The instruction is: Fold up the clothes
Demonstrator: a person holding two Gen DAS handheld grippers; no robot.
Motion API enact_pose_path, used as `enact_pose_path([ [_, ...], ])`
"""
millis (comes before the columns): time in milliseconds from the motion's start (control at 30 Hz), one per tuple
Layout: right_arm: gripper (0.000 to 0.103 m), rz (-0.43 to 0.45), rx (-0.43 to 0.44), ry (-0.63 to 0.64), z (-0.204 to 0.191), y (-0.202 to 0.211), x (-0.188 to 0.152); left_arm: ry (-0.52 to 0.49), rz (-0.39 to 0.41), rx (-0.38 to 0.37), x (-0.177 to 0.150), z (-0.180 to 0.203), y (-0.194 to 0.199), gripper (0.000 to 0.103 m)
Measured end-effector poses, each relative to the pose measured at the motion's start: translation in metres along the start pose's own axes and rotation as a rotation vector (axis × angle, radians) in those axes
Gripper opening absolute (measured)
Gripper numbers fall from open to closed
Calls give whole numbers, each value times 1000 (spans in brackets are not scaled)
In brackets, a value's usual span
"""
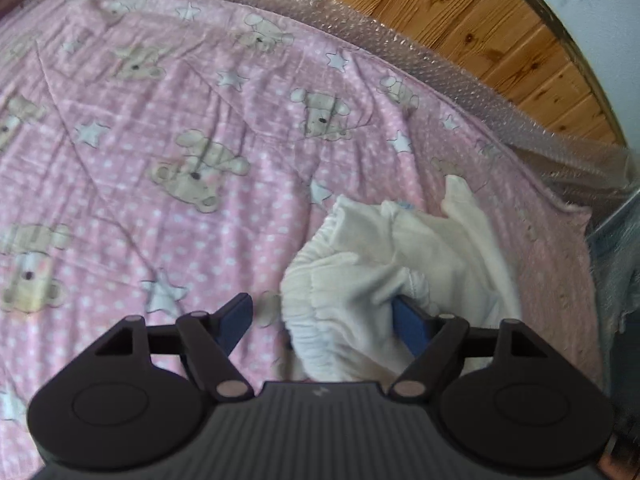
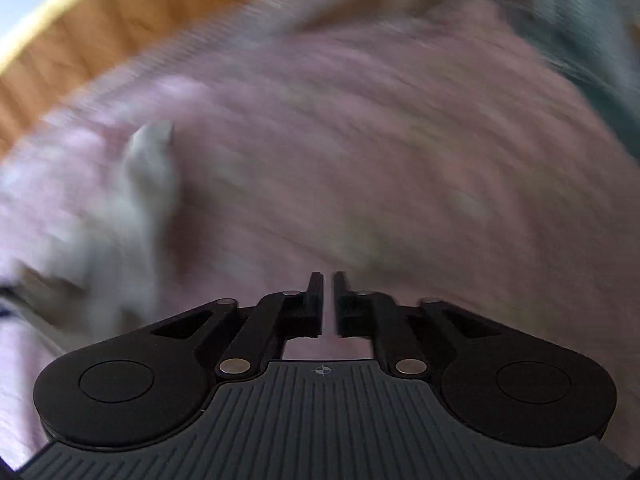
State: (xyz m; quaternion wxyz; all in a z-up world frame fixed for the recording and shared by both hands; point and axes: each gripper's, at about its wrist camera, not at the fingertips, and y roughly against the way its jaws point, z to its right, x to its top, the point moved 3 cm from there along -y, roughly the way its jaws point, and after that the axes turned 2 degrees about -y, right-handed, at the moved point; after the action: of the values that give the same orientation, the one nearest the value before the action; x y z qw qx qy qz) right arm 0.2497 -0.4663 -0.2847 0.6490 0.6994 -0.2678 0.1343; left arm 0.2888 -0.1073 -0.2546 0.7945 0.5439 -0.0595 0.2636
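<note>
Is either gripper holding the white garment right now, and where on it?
Left gripper straddles the white garment at its gathered elastic edge, jaws wide, no clamp visible. Right gripper holds nothing.

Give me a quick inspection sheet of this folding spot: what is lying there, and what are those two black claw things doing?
Surface: pink blanket with teddy bears and stars, creased, edged by bubble wrap.
Job's things: one white garment with a gathered elastic edge, crumpled near the blanket's right corner, unfolded.
Clutter: nothing seen.
Grippers: left hand-held gripper stands wide, the garment bunched between its fingers, one finger tucked into the cloth; no clamping seen. Right hand-held gripper is nearly closed with a narrow gap, nothing between its fingers; its view is motion-blurred.
Cables: nothing seen.
Surroundings: wooden floor past the bubble wrap; grey fabric at right.
</note>
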Motion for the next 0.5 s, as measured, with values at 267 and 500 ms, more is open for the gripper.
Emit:
enact_pose_path([
  [267, 75, 147, 460, 428, -154, 3, 29, -46, 81, 15, 1, 12, 7, 22],
  [500, 9, -45, 504, 635, -204, -75, 30, -35, 110, 59, -44, -13, 42, 21],
])
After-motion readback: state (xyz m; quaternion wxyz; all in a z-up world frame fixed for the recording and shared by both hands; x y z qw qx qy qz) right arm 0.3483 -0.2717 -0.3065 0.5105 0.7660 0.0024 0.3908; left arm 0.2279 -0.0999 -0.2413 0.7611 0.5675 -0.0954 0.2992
